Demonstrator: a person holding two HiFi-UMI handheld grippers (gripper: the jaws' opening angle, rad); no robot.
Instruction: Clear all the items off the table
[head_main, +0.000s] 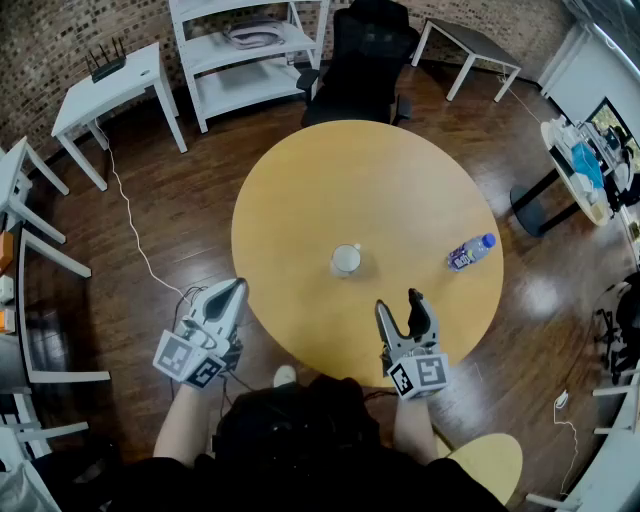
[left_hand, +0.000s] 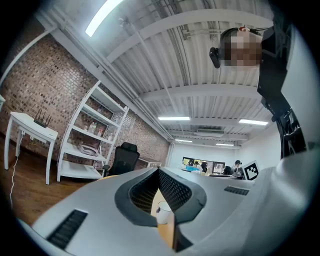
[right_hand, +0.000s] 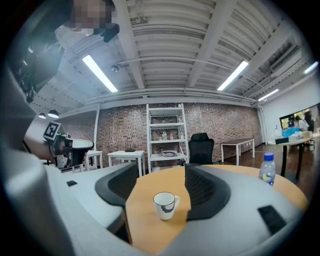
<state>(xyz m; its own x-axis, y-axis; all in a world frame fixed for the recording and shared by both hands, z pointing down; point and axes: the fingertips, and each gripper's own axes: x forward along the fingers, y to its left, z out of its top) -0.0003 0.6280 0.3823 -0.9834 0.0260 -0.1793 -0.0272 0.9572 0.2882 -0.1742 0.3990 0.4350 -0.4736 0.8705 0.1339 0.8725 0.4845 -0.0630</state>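
Our left gripper (head_main: 236, 290) hangs near and to the left of the white mug (head_main: 346, 259), just off the edge of the round wooden table (head_main: 370, 180). Its jaws are closed together and hold nothing. Our right gripper (head_main: 400, 305) is on the near side of the mug, a bit to its right, over the table edge. Its jaws are wide apart and empty. The mug stands upright farther on, lined up with the gap but not touched. To the right of the mug, well apart from it, stands a small water bottle (head_main: 471, 252) with a blue cap. Both things are on the table, so we think the clearing has not begun. The mug looks like our first pick.
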